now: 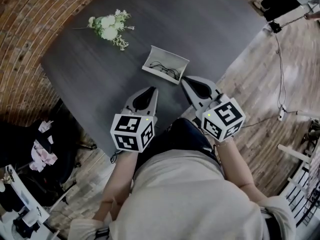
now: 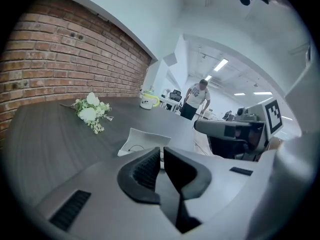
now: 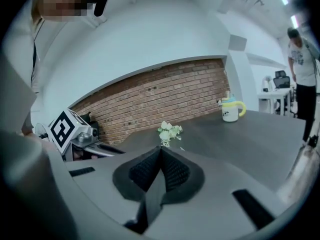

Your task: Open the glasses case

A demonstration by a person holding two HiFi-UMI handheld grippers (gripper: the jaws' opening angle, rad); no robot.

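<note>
The white glasses case (image 1: 165,64) lies open on the dark table (image 1: 215,29), with black-framed glasses (image 1: 165,69) inside it. My left gripper (image 1: 154,90) hovers just short of the case on its near left, jaws shut and empty. My right gripper (image 1: 184,80) hangs near the case's right end, also shut on nothing. In the left gripper view the case (image 2: 142,140) shows just beyond the shut jaws (image 2: 161,151), and the right gripper (image 2: 227,129) is at the right. The right gripper view (image 3: 161,150) looks over the table and does not show the case.
A sprig of white flowers (image 1: 110,28) lies on the far left of the table. A white mug with a yellow handle (image 3: 231,110) stands at the far end. The table's right edge (image 1: 240,54) drops to wooden floor with a cable (image 1: 280,74). A person (image 2: 196,99) stands beyond.
</note>
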